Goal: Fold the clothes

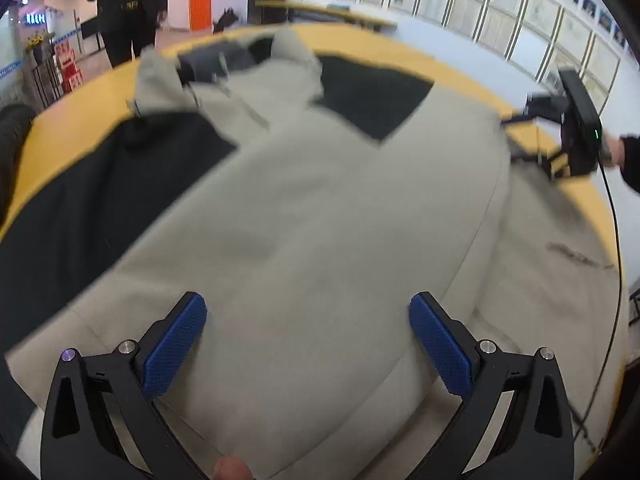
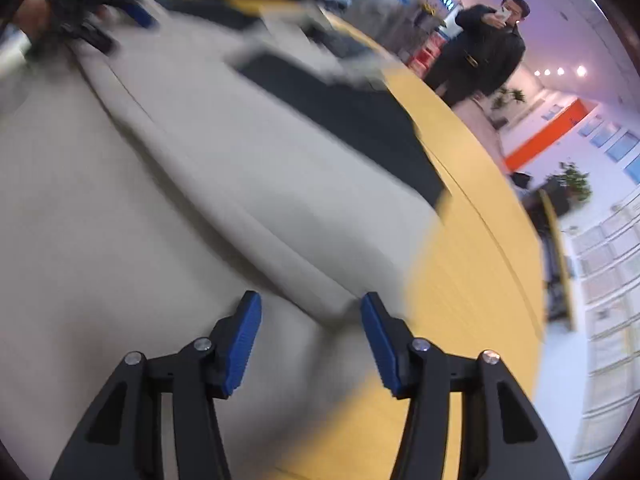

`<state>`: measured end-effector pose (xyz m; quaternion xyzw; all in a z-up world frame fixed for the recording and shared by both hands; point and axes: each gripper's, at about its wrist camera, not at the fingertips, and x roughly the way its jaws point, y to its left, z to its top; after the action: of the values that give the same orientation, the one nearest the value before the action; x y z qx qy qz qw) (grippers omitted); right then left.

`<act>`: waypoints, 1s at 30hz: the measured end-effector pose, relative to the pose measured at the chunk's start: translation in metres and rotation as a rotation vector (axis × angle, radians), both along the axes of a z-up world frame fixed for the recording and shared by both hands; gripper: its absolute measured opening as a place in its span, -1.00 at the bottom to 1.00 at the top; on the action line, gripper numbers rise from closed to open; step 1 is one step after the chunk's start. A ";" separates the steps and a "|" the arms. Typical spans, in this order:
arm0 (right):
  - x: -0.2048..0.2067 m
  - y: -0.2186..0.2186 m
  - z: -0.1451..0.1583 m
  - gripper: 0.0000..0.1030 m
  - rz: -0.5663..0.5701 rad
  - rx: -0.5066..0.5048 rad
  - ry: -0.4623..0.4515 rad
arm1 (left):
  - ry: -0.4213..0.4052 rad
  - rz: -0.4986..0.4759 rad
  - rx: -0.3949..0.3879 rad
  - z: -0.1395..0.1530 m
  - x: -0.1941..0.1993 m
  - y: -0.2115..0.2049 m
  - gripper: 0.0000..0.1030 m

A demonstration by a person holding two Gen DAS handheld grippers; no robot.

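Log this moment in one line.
stage: folding | hoodie: flat on table | left tongs: open, empty | right tongs: open, over hoodie edge

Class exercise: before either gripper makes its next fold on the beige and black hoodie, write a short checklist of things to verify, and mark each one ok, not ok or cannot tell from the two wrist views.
1. Left gripper jaws apart, nothing pinched: ok.
2. Right gripper jaws apart, no cloth pressed between the pads: ok.
3. Hoodie lies on the yellow table: ok.
4. Hood flattened: not ok, it is bunched at the far end.
5. Right gripper lined up with the garment's edge near the table rim: cannot tell, the view is blurred.
6. Bystander stands clear of the table: ok.
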<state>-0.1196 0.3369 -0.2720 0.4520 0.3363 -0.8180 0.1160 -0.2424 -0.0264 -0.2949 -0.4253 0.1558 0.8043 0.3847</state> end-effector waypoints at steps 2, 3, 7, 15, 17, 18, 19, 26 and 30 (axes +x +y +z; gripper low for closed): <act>-0.012 0.016 -0.003 -0.31 -0.027 -0.040 0.017 | 0.001 0.019 -0.008 -0.001 0.001 0.000 0.99; -0.016 0.022 -0.003 -0.44 -0.034 -0.061 0.033 | 0.005 0.023 -0.016 -0.002 0.002 0.000 0.99; -0.024 0.044 -0.004 -0.80 -0.143 -0.179 0.090 | 0.023 0.043 -0.038 -0.002 0.004 0.000 0.99; 0.006 0.102 0.023 -0.73 -0.455 -0.474 0.157 | 0.064 0.104 -0.054 0.004 0.019 -0.001 1.00; 0.010 0.080 0.046 -0.28 -0.383 -0.528 0.218 | 0.099 0.098 -0.028 0.012 0.029 -0.005 0.99; 0.005 0.065 0.051 -0.15 -0.343 -0.540 0.213 | 0.091 0.094 -0.022 0.011 0.030 -0.006 0.99; -0.002 0.046 0.052 -0.05 -0.297 -0.534 0.201 | 0.075 0.090 -0.027 0.007 0.031 -0.006 1.00; -0.006 -0.042 0.040 -0.07 -0.307 -0.493 0.123 | 0.044 0.127 0.072 0.018 0.031 -0.035 0.99; 0.010 -0.083 0.074 -0.05 -0.342 -0.521 0.158 | 0.081 0.236 0.161 0.061 0.043 -0.086 1.00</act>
<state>-0.1091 0.2535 -0.1981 0.3922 0.0429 -0.9167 0.0623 -0.1994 -0.1121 -0.2335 -0.3757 0.0550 0.8702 0.3139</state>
